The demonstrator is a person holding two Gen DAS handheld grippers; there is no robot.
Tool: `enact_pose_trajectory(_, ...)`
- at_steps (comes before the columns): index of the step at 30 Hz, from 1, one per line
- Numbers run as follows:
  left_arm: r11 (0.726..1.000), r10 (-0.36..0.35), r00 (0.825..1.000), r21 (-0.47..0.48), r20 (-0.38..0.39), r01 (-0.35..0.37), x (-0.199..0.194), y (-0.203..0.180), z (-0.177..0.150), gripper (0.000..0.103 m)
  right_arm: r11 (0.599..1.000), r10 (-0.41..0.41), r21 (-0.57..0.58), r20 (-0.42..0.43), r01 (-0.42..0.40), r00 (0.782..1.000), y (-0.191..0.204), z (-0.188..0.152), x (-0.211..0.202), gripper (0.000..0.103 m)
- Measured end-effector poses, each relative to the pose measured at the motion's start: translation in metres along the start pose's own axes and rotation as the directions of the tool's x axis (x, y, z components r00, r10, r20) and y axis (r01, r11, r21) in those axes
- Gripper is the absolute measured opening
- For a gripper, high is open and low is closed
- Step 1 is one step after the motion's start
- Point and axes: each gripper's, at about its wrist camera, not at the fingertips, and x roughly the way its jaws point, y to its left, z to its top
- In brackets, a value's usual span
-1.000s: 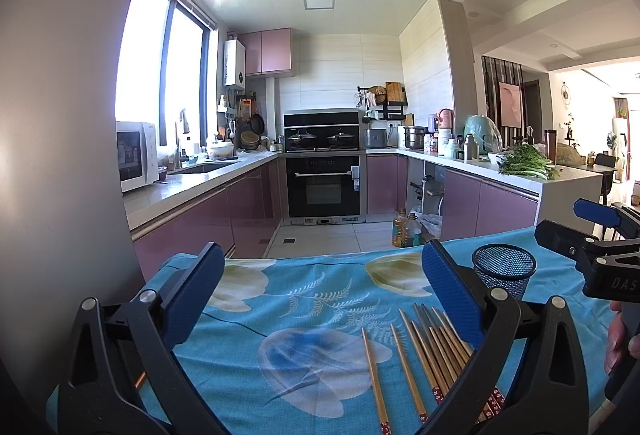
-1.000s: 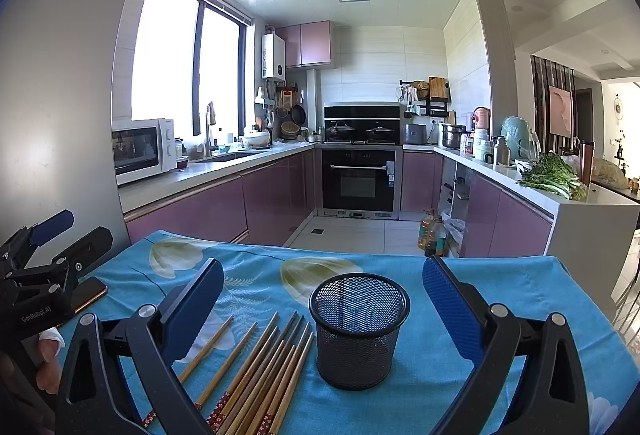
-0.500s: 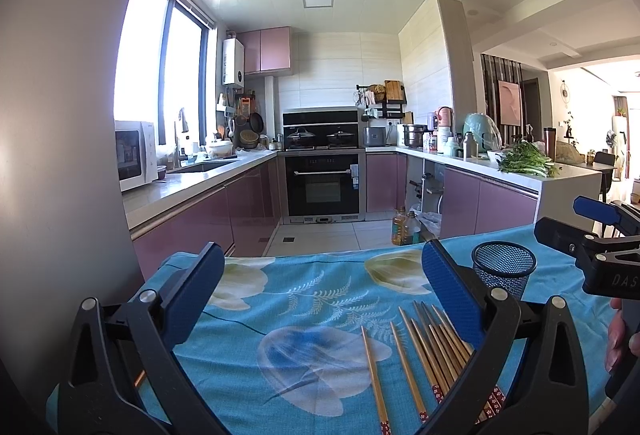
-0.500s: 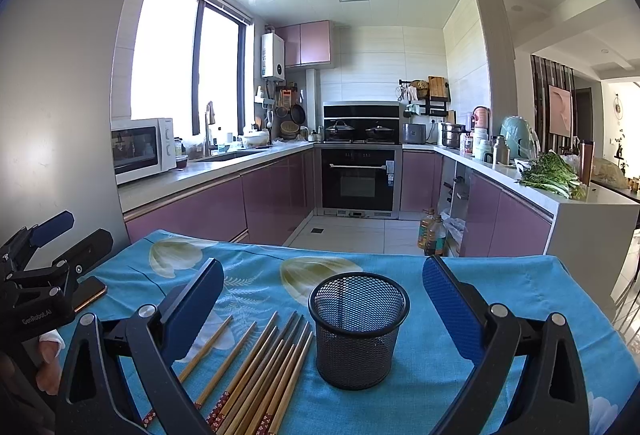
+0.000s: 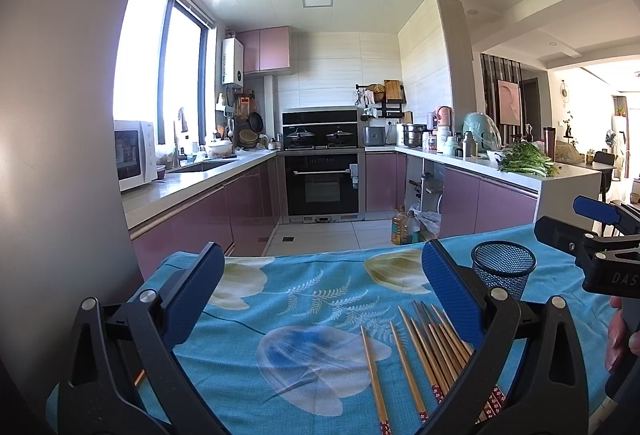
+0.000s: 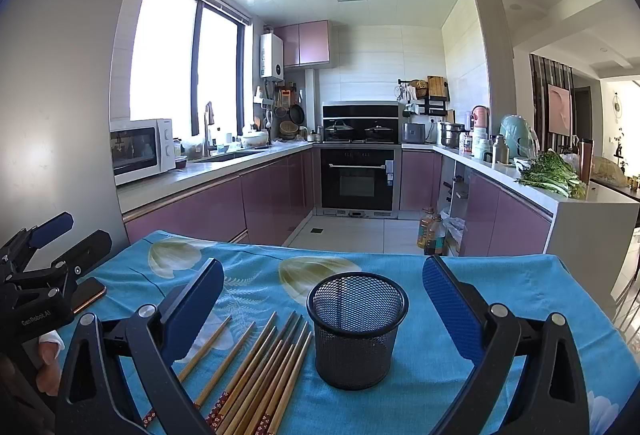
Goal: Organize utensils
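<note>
Several wooden chopsticks (image 6: 264, 367) lie side by side on the blue flowered tablecloth (image 6: 500, 279), just left of a black mesh cup (image 6: 357, 329) that stands upright and holds nothing. In the left wrist view the chopsticks (image 5: 424, 355) lie at lower right, with the mesh cup (image 5: 503, 269) behind them. My left gripper (image 5: 322, 289) hovers open above the cloth, left of the chopsticks. My right gripper (image 6: 323, 301) is open, with the cup between and beyond its fingers. Each gripper shows at the edge of the other's view.
A phone (image 6: 88, 293) lies on the cloth at the far left. Behind the table are purple kitchen cabinets (image 6: 224, 211), an oven (image 6: 357, 179), a microwave (image 6: 140, 149) and a counter with greens (image 6: 554, 175). Oil bottles (image 6: 432, 231) stand on the floor.
</note>
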Motion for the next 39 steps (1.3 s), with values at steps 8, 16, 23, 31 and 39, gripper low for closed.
enact_pose_trajectory(8, 1.0, -0.013, 1.0, -0.002, -0.021, 0.013, 0.006, 0.001, -0.007, 0.097, 1.0, 0.007, 0.003, -0.009, -0.007, 1.0, -0.002, 0.0, 0.0, 0.096)
enact_pose_trajectory(16, 0.997, -0.061, 0.989, 0.044, -0.138, 0.067, 0.027, 0.001, -0.02, 0.097, 0.996, 0.08, -0.027, -0.159, -0.085, 0.984, 0.0, -0.021, 0.008, 0.096)
enact_pose_trajectory(23, 0.981, -0.133, 0.932, 0.092, -0.337, 0.173, 0.06, -0.004, -0.049, 0.095, 0.988, 0.094, -0.074, -0.385, -0.133, 0.918, 0.013, -0.061, 0.035, 0.084)
enact_pose_trajectory(31, 0.961, -0.179, 0.837, 0.089, -0.518, 0.26, 0.096, -0.013, -0.087, 0.073, 0.991, 0.095, -0.028, -0.549, -0.133, 0.83, 0.012, -0.084, 0.071, 0.052)
enact_pose_trajectory(39, 0.941, -0.198, 0.795, 0.117, -0.573, 0.319, 0.103, -0.027, -0.096, 0.063, 0.99, 0.114, 0.004, -0.588, -0.138, 0.801, 0.009, -0.087, 0.081, 0.041)
